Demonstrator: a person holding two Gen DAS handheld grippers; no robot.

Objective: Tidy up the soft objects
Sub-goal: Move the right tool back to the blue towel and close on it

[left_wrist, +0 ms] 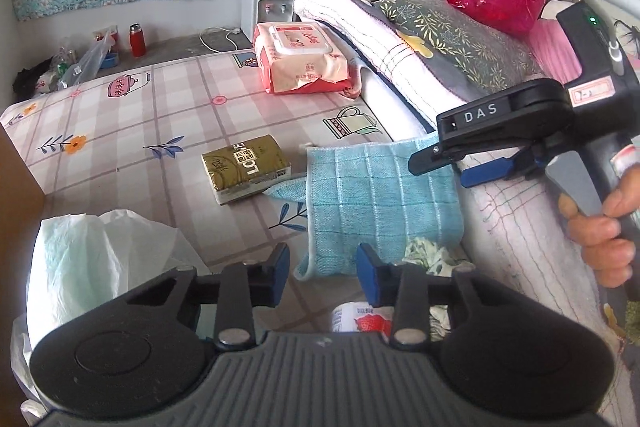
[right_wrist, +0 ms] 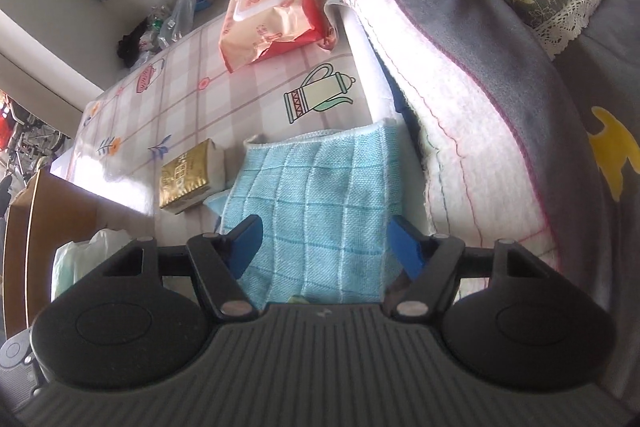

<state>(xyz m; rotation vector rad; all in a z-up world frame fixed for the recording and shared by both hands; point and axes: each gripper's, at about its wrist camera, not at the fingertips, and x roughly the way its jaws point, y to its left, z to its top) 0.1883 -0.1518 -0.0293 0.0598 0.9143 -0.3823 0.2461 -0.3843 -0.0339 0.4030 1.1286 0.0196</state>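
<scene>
Checked oilcloth printed with teapots and flowers covers the table (left_wrist: 120, 131), and on it lies the light blue woven cloth (left_wrist: 380, 195), spread flat with its far edge against a heap of folded blankets (left_wrist: 400, 67). Both tongs are apart and empty: the left gripper (left_wrist: 322, 269) hangs over the cloth's near corner with a narrow gap, the right gripper (right_wrist: 326, 241) straddles the cloth's near half, jaws wide (neither pad seems to press the fabric). Just beside the cloth sits a gold tissue pack (left_wrist: 246, 169), partly on a paler blue scrap; farther back, a pink wet-wipes pack (left_wrist: 302, 57). Pinching only one layer could let the cloth unfold or drag the tissue pack along, I'd guess. Under the left gripper a strawberry-printed container (left_wrist: 360, 319) and a patterned rag (left_wrist: 430, 257) are mostly hidden; I can't tell what they are.
</scene>
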